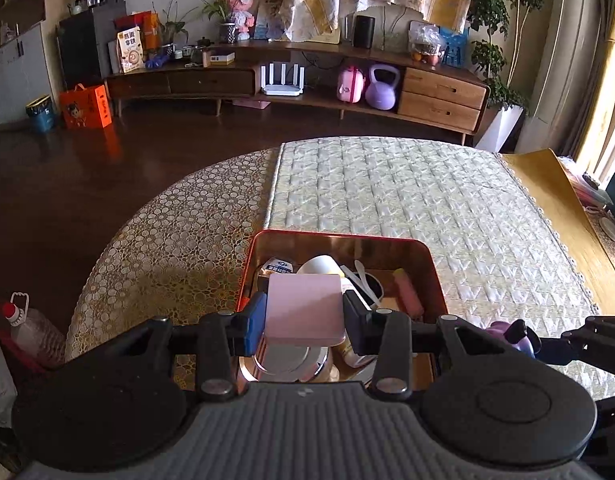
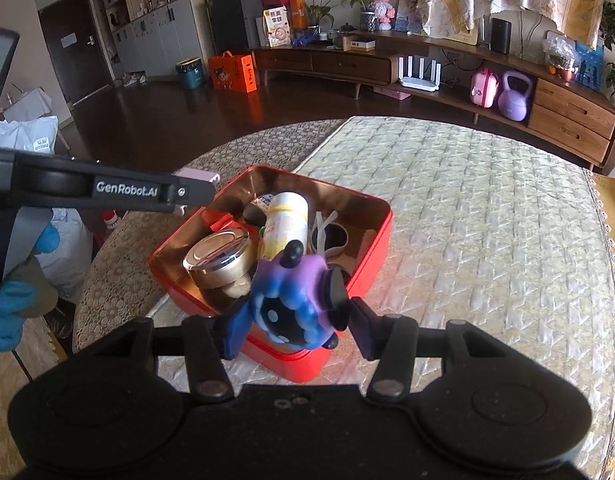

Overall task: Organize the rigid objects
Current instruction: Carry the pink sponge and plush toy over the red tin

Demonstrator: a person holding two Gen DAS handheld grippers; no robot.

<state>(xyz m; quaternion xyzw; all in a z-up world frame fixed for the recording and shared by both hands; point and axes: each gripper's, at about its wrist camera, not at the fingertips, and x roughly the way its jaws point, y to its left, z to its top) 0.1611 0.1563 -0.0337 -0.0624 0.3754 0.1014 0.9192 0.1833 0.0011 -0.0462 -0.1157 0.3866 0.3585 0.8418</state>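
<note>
We see the red tin (image 2: 339,280) holding a gold-lidded jar (image 2: 219,254) and white bottle (image 2: 287,220), our left gripper (image 1: 303,314) clamping a pink box (image 1: 303,304), right gripper (image 2: 293,320) clamping a purple figurine (image 2: 295,300)

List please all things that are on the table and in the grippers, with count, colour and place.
tin box: one, red outside and gold inside, on the quilted cloth.
pink flat box: one, held over the tin.
toy figure: one, purple, blue and black, held at the tin's near corner.
round gold jar: one, silver lid, inside the tin.
white bottle: one, lying inside the tin.
pink stick: one, inside the tin.
table: one, round, pale quilted cloth.
left gripper: black, shut on the pink flat box.
right gripper: black, shut on the toy figure.
gloved hand: one, blue.
</note>
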